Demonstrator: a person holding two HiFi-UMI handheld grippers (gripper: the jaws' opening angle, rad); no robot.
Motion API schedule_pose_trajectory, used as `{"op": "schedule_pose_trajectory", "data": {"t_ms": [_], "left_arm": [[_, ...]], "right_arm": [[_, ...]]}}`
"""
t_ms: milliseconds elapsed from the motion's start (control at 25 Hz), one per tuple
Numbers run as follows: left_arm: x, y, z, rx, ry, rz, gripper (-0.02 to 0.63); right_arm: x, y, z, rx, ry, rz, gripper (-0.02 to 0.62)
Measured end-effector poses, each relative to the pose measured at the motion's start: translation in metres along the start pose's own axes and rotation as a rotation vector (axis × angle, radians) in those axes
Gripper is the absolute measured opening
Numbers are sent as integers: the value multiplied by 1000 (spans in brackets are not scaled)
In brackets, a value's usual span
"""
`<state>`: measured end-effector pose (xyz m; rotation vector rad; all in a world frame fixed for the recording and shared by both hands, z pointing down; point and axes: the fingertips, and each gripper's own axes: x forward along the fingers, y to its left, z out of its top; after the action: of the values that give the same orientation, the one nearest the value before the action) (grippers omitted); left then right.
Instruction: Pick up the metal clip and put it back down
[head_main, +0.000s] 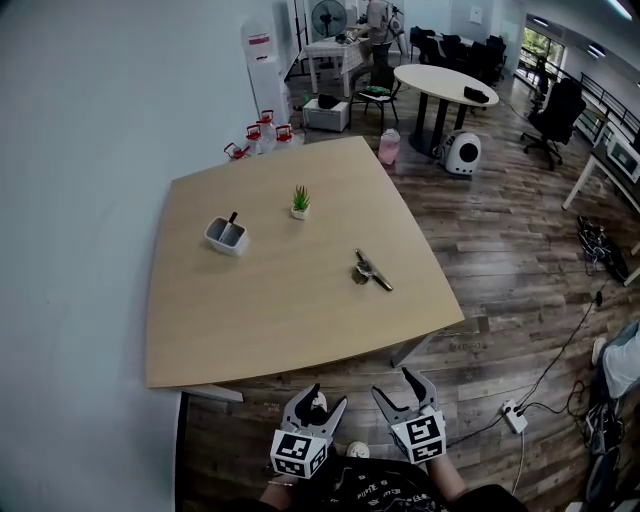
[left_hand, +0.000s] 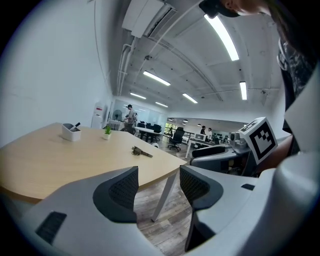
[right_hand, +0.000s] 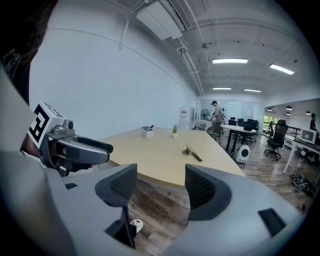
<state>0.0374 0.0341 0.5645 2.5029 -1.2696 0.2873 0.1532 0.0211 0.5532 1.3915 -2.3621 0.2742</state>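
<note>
The clip (head_main: 372, 270) lies flat on the tabletop (head_main: 260, 320), right of its middle and nearer the right edge, with its long arm pointing toward the near right corner. Nothing touches it. Further left stands a white holder (head_main: 227, 237) with a dark pen in it. Beyond that is a small green plant (head_main: 300, 202) in a white pot. All three are well apart from one another.

Both grippers are held low, off the near edge of the tabletop and above the wood floor (head_main: 500, 250). The left gripper (head_main: 328, 396) has its jaws spread with nothing between them. In its own view only the floor and a table leg show through the gap (left_hand: 159, 185), and the clip (left_hand: 142, 151) sits far ahead. The right gripper (head_main: 393, 383) is likewise released and empty (right_hand: 161, 185), with the clip (right_hand: 191, 152) well ahead on the tabletop. The two grippers hang side by side, near each other but apart.

Each gripper carries a cube of black-and-white square markers, patterns only, no letters. A white dispenser (head_main: 262, 60) by the wall has a red label too small to read. White print on the person's dark shirt (head_main: 370, 490) cannot be made out either.
</note>
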Motion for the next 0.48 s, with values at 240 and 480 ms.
{"op": "schedule_pose_trajectory", "data": {"t_ms": [240,480], "left_arm": [[32,46,21,39,15,-55,262],[66,95,40,36,16,-84,262]], "right_arm": [[50,-8,19,49,-2,-45,301],[98,-15,33,31,46,-71,301]]}}
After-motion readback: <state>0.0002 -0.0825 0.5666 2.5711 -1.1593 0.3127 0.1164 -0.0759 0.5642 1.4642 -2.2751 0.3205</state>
